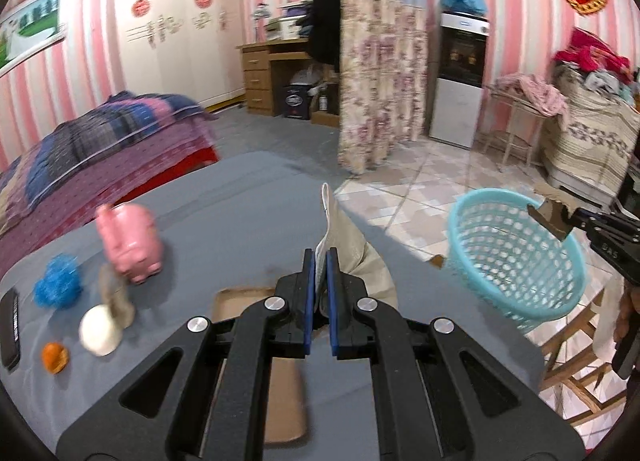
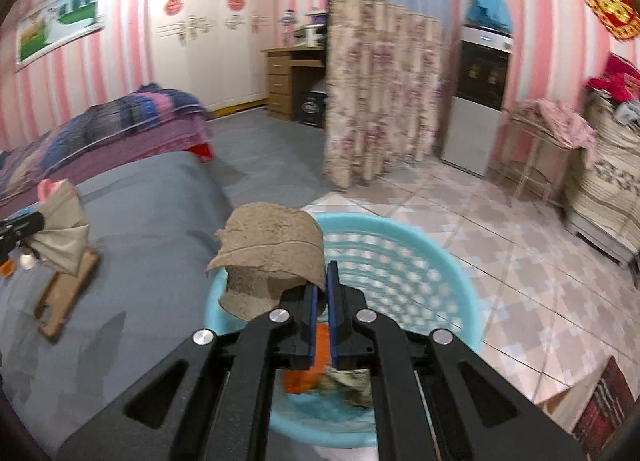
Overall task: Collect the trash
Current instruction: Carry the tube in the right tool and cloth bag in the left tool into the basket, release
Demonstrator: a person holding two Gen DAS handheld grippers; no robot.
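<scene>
My left gripper (image 1: 321, 257) is shut on a beige paper wrapper (image 1: 352, 245) and holds it above the grey table (image 1: 224, 205); it shows in the right wrist view too (image 2: 64, 233). My right gripper (image 2: 322, 273) is shut on a torn piece of brown cardboard (image 2: 268, 257) and holds it over the turquoise mesh basket (image 2: 400, 261). The basket stands beside the table's right edge (image 1: 512, 253) and holds orange and grey trash (image 2: 320, 377). A flat cardboard piece (image 1: 256, 301) lies on the table under my left gripper.
On the table's left lie a pink piggy bank (image 1: 130, 241), a blue scrubber (image 1: 58, 281), a white ball (image 1: 100, 329), a small orange thing (image 1: 54, 357) and a black remote (image 1: 10, 329). A bed (image 1: 92, 153) stands behind, tiled floor (image 2: 520, 261) to the right.
</scene>
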